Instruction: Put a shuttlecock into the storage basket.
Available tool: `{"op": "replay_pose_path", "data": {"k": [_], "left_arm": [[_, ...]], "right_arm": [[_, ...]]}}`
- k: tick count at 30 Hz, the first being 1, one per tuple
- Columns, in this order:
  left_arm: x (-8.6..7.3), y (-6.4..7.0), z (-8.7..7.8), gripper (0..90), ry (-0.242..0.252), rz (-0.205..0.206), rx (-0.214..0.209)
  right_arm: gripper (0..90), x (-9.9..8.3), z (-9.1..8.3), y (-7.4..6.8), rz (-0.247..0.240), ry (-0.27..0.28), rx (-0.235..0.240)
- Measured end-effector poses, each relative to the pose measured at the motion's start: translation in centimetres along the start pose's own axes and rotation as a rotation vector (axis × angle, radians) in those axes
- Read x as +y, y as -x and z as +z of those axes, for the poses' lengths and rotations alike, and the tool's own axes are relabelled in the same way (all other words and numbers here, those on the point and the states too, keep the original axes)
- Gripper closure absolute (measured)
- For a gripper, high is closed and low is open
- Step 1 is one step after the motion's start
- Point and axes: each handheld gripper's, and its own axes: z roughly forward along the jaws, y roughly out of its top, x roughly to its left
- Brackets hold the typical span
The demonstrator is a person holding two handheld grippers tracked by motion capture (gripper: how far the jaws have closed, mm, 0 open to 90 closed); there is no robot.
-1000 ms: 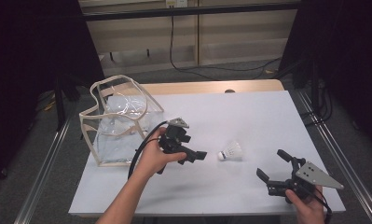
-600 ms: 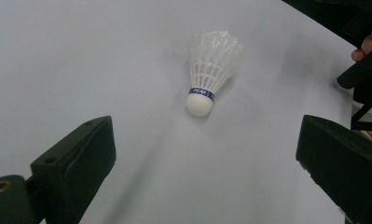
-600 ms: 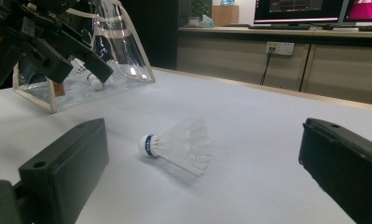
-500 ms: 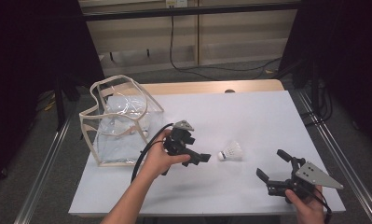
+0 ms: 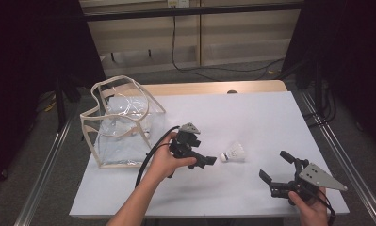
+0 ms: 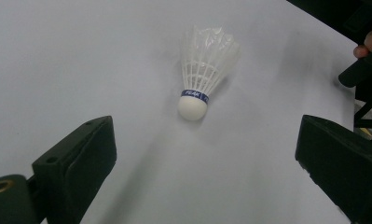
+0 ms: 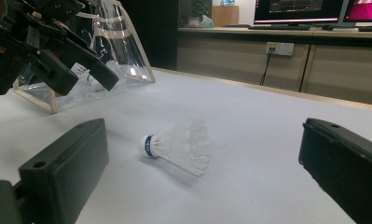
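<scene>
From above, the left gripper — forearm angled in from below — points at the shuttlecock lying mid-table; the right gripper rests low, jaws wide. The left gripper view frames the shuttlecock between spread jaws. The right gripper view shows it on its side, untouched.

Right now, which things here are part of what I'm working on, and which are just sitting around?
In the job:
- shuttlecock, lying on its side on the white table
- left gripper, jaws open, close to its cork end
- right gripper, jaws open, farther off
- clear bag, probably, with another shuttlecock inside

Just there:
- monitors on the back counter
- wall socket
</scene>
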Motion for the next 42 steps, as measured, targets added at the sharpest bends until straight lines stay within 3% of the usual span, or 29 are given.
{"op": "replay_pose_path", "data": {"k": [42], "left_arm": [[-0.2,0.4,2.6,6.8,0.001,0.015,-0.015]], "right_arm": [[1.4,0.0,0.0,0.0,-0.003,0.001,-0.001]]}}
